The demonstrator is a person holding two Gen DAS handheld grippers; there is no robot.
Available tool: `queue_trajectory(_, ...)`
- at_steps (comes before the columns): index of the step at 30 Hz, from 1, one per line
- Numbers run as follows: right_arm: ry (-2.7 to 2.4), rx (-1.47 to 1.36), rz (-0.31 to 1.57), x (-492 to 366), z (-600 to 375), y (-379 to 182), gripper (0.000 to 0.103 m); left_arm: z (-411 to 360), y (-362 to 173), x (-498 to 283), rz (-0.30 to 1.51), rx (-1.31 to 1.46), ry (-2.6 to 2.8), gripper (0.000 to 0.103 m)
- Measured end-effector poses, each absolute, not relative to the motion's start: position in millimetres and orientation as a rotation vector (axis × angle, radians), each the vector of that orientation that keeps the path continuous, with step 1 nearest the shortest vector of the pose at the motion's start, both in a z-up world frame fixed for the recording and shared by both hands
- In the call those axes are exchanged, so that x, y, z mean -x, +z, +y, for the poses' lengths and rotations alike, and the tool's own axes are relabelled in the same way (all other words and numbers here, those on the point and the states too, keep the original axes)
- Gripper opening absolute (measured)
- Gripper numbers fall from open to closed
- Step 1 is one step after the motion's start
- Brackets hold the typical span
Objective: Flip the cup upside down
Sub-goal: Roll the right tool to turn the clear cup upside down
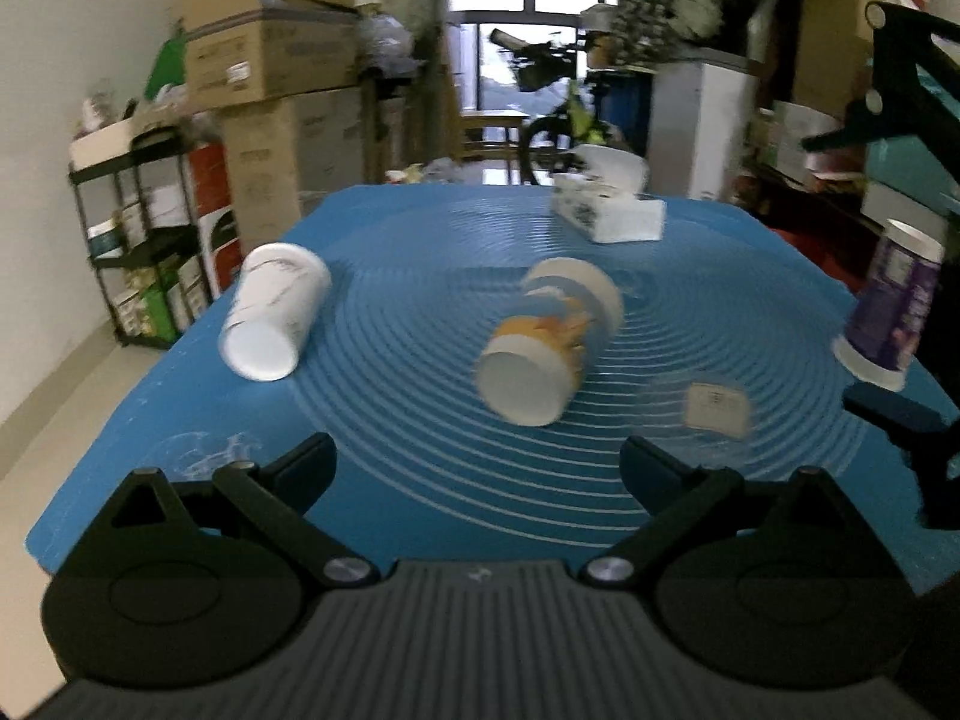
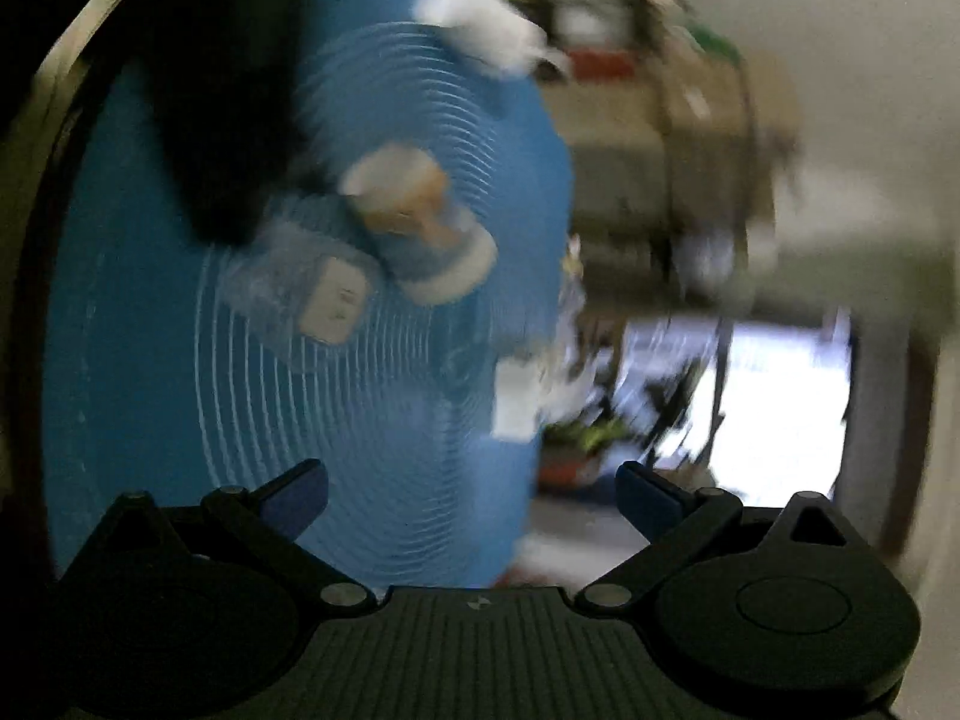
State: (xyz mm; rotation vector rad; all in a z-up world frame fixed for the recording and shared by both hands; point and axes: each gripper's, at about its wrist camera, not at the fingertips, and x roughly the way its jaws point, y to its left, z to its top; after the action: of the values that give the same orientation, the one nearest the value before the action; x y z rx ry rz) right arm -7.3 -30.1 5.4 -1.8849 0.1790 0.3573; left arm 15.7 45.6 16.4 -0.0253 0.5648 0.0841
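An orange-patterned paper cup (image 1: 549, 343) lies on its side in the middle of the blue mat (image 1: 420, 468), base toward me. A white marbled cup (image 1: 273, 318) lies on its side at the left. A purple cup (image 1: 894, 312) stands upside down, rim down, at the right edge, with the right gripper's black frame around it; I cannot tell whether it is touching. My left gripper (image 1: 477, 465) is open and empty, short of the orange cup. In the blurred, rolled right wrist view my right gripper (image 2: 471, 495) is open and empty, and the orange cup (image 2: 414, 222) shows ahead.
A white tissue box (image 1: 609, 204) sits at the mat's far right. A clear plastic cup with a white label (image 1: 717, 411) lies right of the orange cup; it also shows in the right wrist view (image 2: 312, 288). Shelves and cardboard boxes (image 1: 264, 60) stand beyond the left edge.
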Motion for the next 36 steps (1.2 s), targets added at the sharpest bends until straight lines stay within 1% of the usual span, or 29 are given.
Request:
queue_trajectory(3,0.431,2.128,0.048,16.4,-30.2,-13.4,0.101,54.9,15.6,-14.6,0.548,0.033,0.133,0.100)
queue_trajectory(8,0.578,2.438,-0.115,22.2,-31.6,-37.6,0.101,69.1,13.0,-13.8,0.545,0.053,0.181,0.100)
queue_trajectory(14,0.796,2.617,-0.105,24.9,-42.8,-65.8,0.101,78.3,9.1,-15.7,0.558,0.066,0.199,0.100)
queue_trajectory(20,0.862,2.637,-0.044,12.5,-32.8,-87.3,0.101,80.9,5.9,-16.8,0.568,0.080,0.202,0.100)
queue_trajectory(23,0.883,2.632,-0.001,-0.8,-22.7,-87.2,0.094,81.2,5.8,-16.7,0.567,0.083,0.201,0.100)
queue_trajectory(24,0.881,2.631,0.011,-3.2,-17.3,-91.6,0.090,81.3,5.7,-16.4,0.566,0.082,0.199,0.100)
queue_trajectory(25,0.880,2.629,0.018,-5.3,-12.8,-94.6,0.091,81.1,5.5,-16.0,0.566,0.079,0.197,0.100)
queue_trajectory(27,0.882,2.616,0.045,-7.7,-9.6,-95.8,0.090,80.5,5.4,-16.1,0.566,0.074,0.194,0.100)
queue_trajectory(29,0.887,2.592,0.110,-9.3,-7.3,-93.5,0.083,80.6,5.2,-15.6,0.566,0.074,0.193,0.100)
queue_trajectory(30,0.875,2.577,0.088,-10.4,-8.7,-90.8,0.072,80.4,5.2,-15.7,0.566,0.075,0.194,0.100)
queue_trajectory(31,0.858,2.566,0.052,-11.9,-8.7,-89.1,0.066,80.2,5.3,-15.7,0.566,0.074,0.194,0.100)
queue_trajectory(33,0.864,2.542,0.136,-14.3,-5.8,-87.1,0.066,80.1,5.4,-15.7,0.565,0.072,0.192,0.100)
queue_trajectory(36,0.854,2.510,0.156,-15.4,-5.6,-89.2,0.066,78.2,5.0,-15.2,0.564,0.070,0.188,0.100)
